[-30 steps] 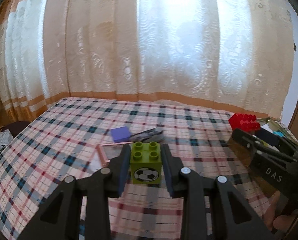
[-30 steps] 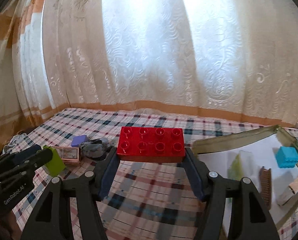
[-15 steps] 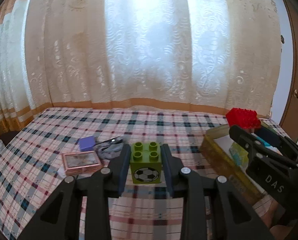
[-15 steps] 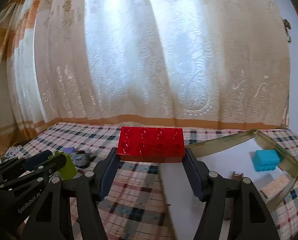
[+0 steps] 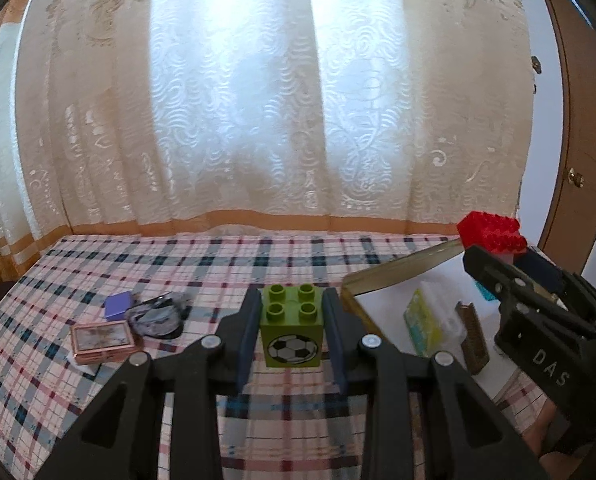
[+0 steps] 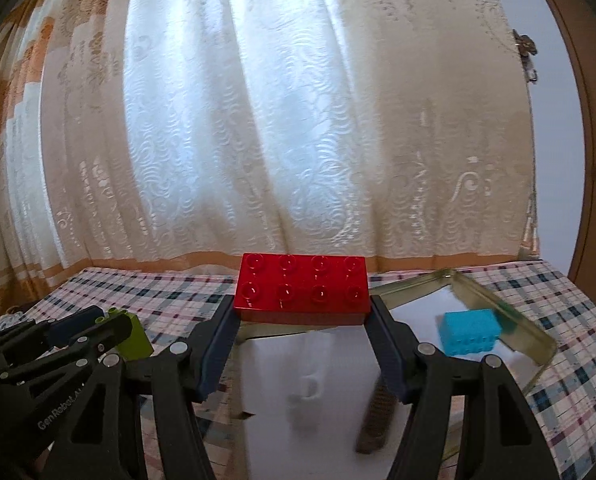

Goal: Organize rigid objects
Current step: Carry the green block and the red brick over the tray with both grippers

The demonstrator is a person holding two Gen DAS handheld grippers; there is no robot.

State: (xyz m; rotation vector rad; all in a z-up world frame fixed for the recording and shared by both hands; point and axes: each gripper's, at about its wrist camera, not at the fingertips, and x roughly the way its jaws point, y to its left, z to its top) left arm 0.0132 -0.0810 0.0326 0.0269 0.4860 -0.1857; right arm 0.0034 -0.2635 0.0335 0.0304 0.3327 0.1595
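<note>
My left gripper (image 5: 292, 328) is shut on a green brick (image 5: 292, 330) with a football picture, held above the plaid cloth just left of the tray. My right gripper (image 6: 302, 308) is shut on a long red brick (image 6: 301, 289) and hovers over the tray's white floor. The clear-walled tray (image 6: 501, 312) lies on the right of the table and holds a cyan block (image 6: 470, 331) and a brown comb-like piece (image 6: 375, 416). In the left wrist view the red brick (image 5: 489, 234) and the right gripper show at the right, over the tray (image 5: 393, 274).
On the cloth at the left lie a pink framed box (image 5: 102, 340), a purple block (image 5: 118, 304) and a dark crumpled item (image 5: 156, 314). A yellow-green packet (image 5: 423, 322) lies in the tray. Curtains hang behind the table; a wooden door (image 5: 569, 120) stands at the right.
Both grippers have swung to the right with their bricks. The tray has come from the right edge toward the middle of both views, and the right gripper now hangs over it.
</note>
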